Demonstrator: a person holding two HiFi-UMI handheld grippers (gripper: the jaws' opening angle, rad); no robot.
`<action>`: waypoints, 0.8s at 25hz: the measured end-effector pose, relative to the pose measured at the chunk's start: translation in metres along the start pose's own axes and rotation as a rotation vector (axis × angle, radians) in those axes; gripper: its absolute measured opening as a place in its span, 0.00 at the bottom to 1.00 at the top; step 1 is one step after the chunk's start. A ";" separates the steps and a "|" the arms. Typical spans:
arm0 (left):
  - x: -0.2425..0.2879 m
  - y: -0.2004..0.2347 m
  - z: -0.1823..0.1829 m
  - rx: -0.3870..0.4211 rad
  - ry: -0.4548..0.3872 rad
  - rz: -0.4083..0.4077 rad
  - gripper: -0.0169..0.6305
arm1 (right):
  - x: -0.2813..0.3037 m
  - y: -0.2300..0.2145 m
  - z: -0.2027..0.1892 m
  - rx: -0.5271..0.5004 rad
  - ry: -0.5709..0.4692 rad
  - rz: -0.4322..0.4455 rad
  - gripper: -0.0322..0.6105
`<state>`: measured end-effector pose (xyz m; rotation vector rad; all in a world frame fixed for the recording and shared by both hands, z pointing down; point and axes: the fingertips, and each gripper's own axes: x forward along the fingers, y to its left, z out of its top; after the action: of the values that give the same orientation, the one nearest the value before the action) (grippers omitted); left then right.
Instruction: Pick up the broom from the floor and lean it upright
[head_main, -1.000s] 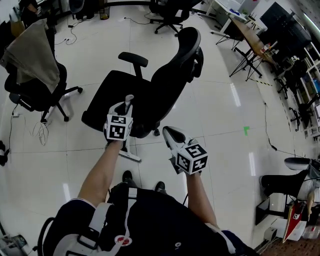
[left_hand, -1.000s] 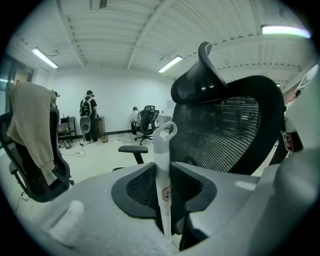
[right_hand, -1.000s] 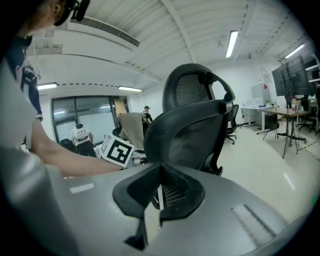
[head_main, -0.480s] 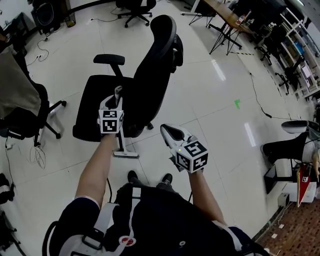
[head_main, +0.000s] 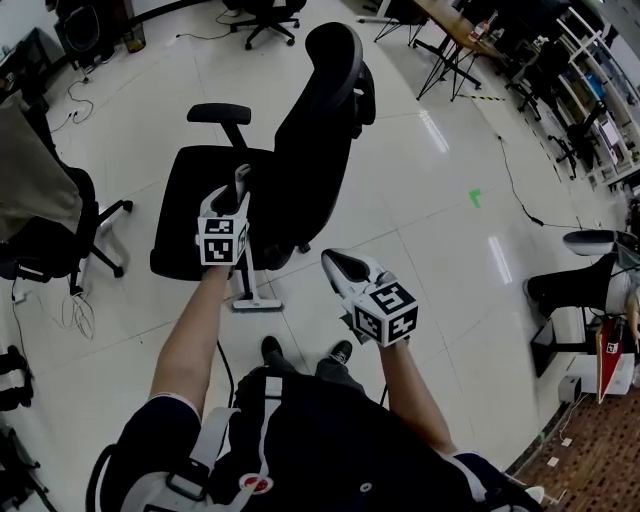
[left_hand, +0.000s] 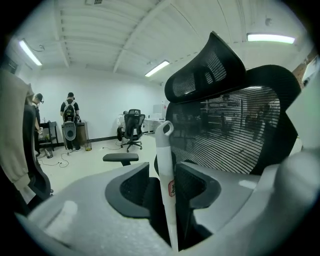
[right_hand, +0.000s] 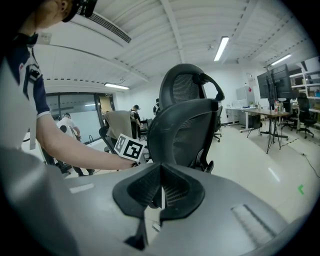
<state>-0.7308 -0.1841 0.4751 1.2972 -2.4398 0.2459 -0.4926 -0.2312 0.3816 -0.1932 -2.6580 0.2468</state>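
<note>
The broom stands upright, its white handle (head_main: 243, 185) against the black office chair (head_main: 310, 130) and its flat head (head_main: 256, 303) on the floor. My left gripper (head_main: 238, 196) is at the upper handle. In the left gripper view the handle (left_hand: 165, 165) rises between the jaws of the left gripper (left_hand: 167, 187); the jaws are opening, with dark gaps on both sides of the handle. Behind it is the chair's mesh back (left_hand: 235, 125). My right gripper (head_main: 340, 266) hovers right of the broom, apart from it. The right gripper (right_hand: 160, 192) is shut with nothing in it.
A second chair with a beige jacket (head_main: 30, 185) stands at the left, with cables (head_main: 72, 305) on the tiled floor beside it. Desks and more chairs (head_main: 590, 120) line the back right. The person's shoes (head_main: 272, 350) are just behind the broom head.
The left gripper and the broom handle have come in closer to the chair's seat and back. The right gripper has stayed where it was.
</note>
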 end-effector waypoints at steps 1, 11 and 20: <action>-0.003 0.000 0.001 -0.002 -0.007 -0.004 0.29 | 0.001 0.001 0.000 0.001 0.000 0.003 0.06; -0.081 -0.042 0.034 -0.013 -0.082 -0.061 0.28 | 0.004 0.030 0.008 -0.035 -0.036 0.155 0.06; -0.186 -0.122 0.060 -0.036 -0.162 -0.107 0.05 | -0.035 0.051 0.009 -0.055 -0.112 0.288 0.06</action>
<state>-0.5487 -0.1302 0.3441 1.4784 -2.4832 0.0706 -0.4610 -0.1887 0.3483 -0.5987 -2.7430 0.2833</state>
